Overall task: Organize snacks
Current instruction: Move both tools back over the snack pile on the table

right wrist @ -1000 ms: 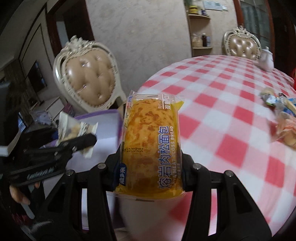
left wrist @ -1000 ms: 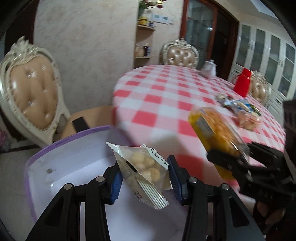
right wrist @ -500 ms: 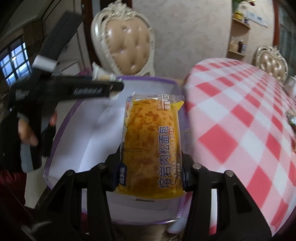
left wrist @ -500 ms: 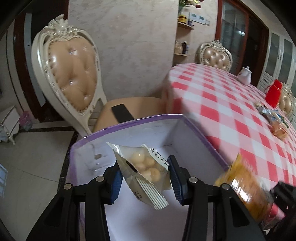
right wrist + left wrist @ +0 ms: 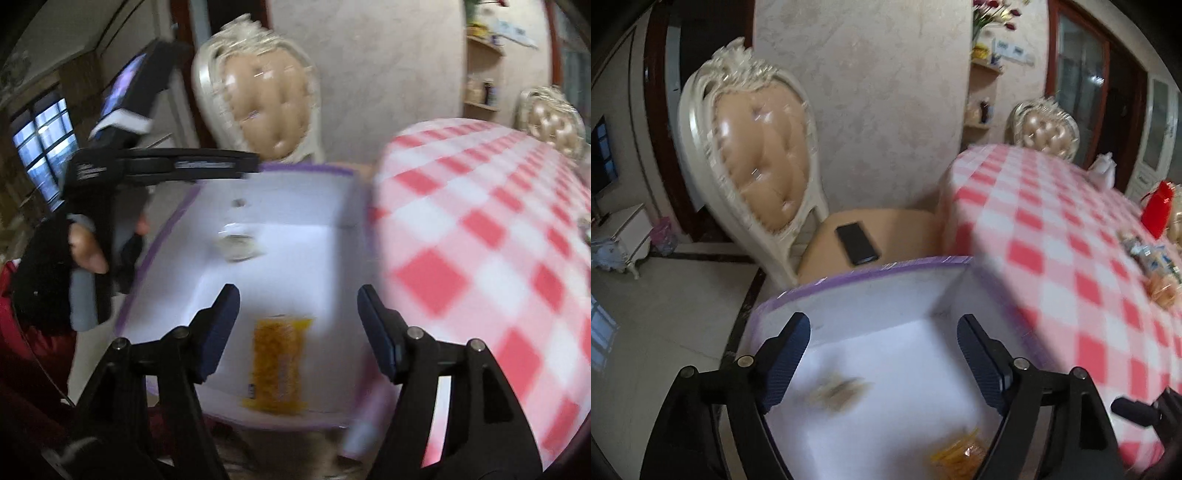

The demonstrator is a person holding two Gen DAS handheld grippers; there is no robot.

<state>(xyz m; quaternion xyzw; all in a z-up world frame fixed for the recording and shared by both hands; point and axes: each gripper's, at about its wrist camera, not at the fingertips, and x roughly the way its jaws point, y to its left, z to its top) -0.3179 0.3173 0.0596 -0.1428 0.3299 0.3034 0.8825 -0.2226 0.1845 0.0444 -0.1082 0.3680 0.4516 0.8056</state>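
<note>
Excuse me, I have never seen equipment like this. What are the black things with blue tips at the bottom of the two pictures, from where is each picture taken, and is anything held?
No robot is here. A person holds a hand tool in each hand, and each tool carries a wide-angle camera looking along its jaws. One picture comes from the left gripper, the other from the right gripper. In the right view you also see the left tool from the side, with the person's gloved hand on its handle.

Both point down into a white box with a purple rim beside a table with a red checked cloth. Both jaws have just been opening and hold nothing. A small pale snack packet and a yellow bread packet are in the box, blurred. More snacks remain on the table. A phone lies on the chair seat.
</note>
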